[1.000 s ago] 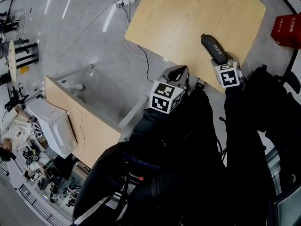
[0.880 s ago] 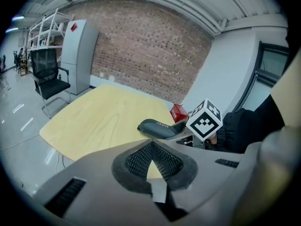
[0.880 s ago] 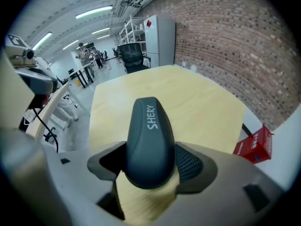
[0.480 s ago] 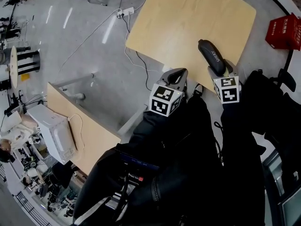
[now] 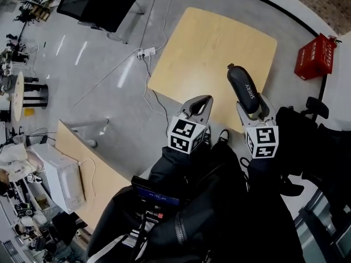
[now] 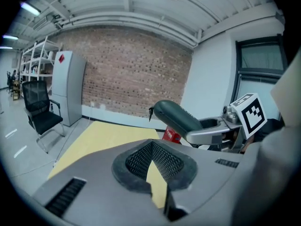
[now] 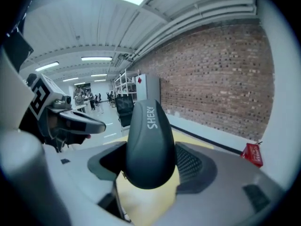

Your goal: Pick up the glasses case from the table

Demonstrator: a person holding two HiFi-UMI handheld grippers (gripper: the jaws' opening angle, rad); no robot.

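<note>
Right gripper (image 5: 251, 107) jaws clenched on the glasses case (image 5: 242, 88): dark, oblong, white "SHERY" print on top, gripped at its near end with the rest sticking out forward past the jaws. Case is off the table (image 5: 208, 48), held in the air over the table's near edge, toward its right corner. The right gripper view confirms it: the case (image 7: 149, 140) sits between both mesh pads (image 7: 190, 161), with the table's yellow top showing below. Left gripper (image 5: 198, 106) is empty, jaws closed with the tips meeting, just off the table's near edge over the floor (image 5: 109, 86). The left gripper view shows the pads (image 6: 162, 160) forming a V with only tabletop visible through it, and the case (image 6: 176, 117) raised above the table level. Red crate (image 5: 313, 56) on the floor beyond the table's right side, black chair (image 5: 98, 4) off its far left corner.
</note>
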